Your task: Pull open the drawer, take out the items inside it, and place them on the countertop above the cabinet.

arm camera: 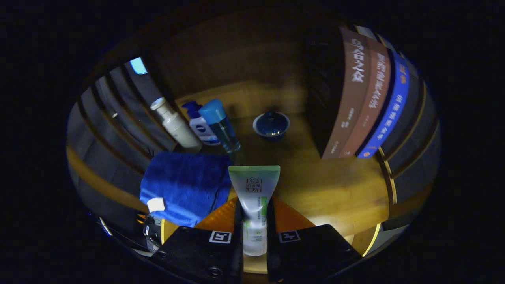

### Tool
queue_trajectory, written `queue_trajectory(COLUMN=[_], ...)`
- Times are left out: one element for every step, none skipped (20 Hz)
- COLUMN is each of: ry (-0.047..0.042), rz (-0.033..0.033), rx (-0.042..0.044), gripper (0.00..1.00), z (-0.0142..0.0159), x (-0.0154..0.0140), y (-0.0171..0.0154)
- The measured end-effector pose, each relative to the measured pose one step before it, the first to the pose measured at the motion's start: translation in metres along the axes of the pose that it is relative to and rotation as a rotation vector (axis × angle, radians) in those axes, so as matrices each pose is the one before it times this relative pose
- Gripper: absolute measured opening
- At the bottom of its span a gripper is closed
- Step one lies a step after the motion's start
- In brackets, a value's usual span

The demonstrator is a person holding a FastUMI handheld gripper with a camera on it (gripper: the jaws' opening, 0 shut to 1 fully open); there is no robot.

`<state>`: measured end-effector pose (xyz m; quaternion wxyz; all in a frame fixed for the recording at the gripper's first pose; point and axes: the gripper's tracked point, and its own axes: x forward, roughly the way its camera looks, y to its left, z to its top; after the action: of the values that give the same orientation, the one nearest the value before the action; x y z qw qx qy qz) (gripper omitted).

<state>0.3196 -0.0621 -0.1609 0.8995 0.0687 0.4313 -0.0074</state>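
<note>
My gripper [254,221] is shut on a white and green tube [254,193], which stands upright between both fingers with its flat green end up. The tube hangs over the wooden countertop [327,189]. Just left of the fingers lies a folded blue towel [185,185] with a white tag. Beyond the towel stand a white pump bottle [175,124], a white bottle with a dark blue cap [201,124] and a clear bottle with a light blue cap [221,124]. A small dark blue lidded bowl [271,125] sits farther back on the wood.
A row of upright books [367,98] stands to the right on the countertop. A dark slatted wall [114,122] closes the left side, and another slatted wall [414,150] rises behind the books. A wooden back panel [236,59] lies beyond the bowl.
</note>
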Motion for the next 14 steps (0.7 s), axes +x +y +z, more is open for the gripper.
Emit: queue_trajectory(ry=[0.00661,0.00711,0.00405,-0.00135,0.00028,0.00298,0.00473,0.00944,0.00952,-0.00178,-0.00548,-0.01367,-0.01672,-0.01636], rz=[-0.01689,-0.01767,-0.00709,-0.00538,-0.00669,-0.00589,-0.00256,-0.00543,-0.00477,-0.00622,-0.00221,0.00157,-0.00354,-0.00367], rx=[-0.00421,-0.00503,-0.00420,0.00248,0.00386,0.00475,0.00384,-0.00118,-0.00478,-0.00625,-0.00156,0.00480,0.00784,0.00475], gripper=[0.28,0.28,0.28,0.28,0.28,0.34,0.40,0.46,0.52,0.58,0.64,0.70,0.77,0.83], z=[0.00472,0.00200,0.00136,0.00192,0.00074,-0.00057,-0.00154,-0.00357,-0.00394,-0.00304,-0.00309,0.00227,0.00011,0.00053], x=[0.01115,0.01063,0.00650,0.00620,0.00540,0.00475,0.00418,0.00282,0.00211,0.00243,0.00063,-0.00380,-0.00193,-0.00226], y=[-0.00083,-0.00173,0.00043,-0.00018,-0.00262,-0.00181,-0.00008,-0.00192,-0.00142,-0.00273,-0.00118,0.00006,-0.00120,-0.00128])
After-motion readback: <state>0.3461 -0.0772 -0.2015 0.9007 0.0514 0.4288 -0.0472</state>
